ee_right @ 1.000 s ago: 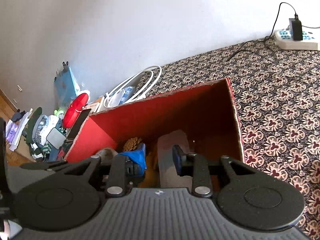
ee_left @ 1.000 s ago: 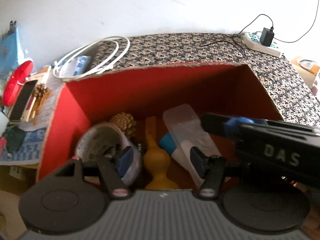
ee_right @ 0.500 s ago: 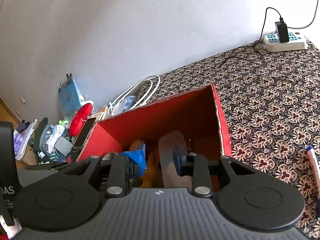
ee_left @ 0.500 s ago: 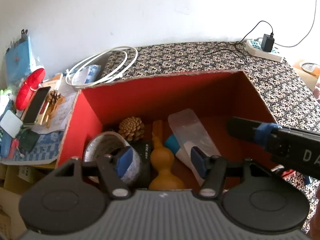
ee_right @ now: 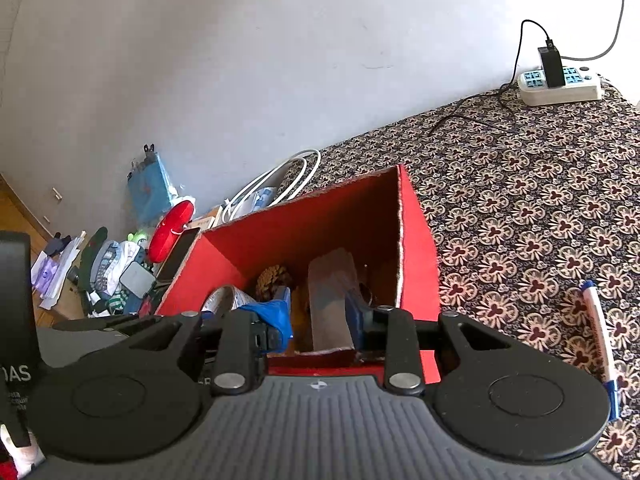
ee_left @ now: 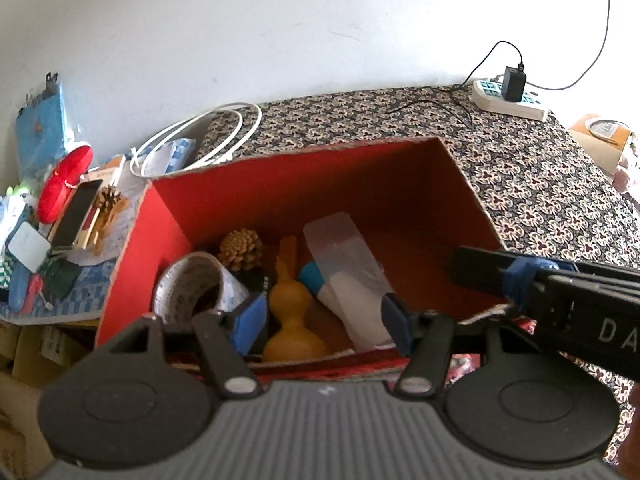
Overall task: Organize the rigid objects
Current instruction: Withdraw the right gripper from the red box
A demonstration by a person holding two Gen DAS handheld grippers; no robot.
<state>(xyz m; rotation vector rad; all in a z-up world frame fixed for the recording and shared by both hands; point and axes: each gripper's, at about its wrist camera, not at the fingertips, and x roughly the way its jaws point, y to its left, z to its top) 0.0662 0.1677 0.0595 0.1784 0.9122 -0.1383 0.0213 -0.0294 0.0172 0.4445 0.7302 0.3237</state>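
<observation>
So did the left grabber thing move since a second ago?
Yes. The left gripper has pulled back and up from the red box: the box looks smaller and its near rim now shows. Its jaws are open, holding nothing.

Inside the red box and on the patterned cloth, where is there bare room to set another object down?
In the red box, the right part of the floor, between the clear plastic case and the right wall, is bare. The patterned cloth is open between box and power strip. The box's left part is crowded: tape roll, pine cone, gourd.
</observation>
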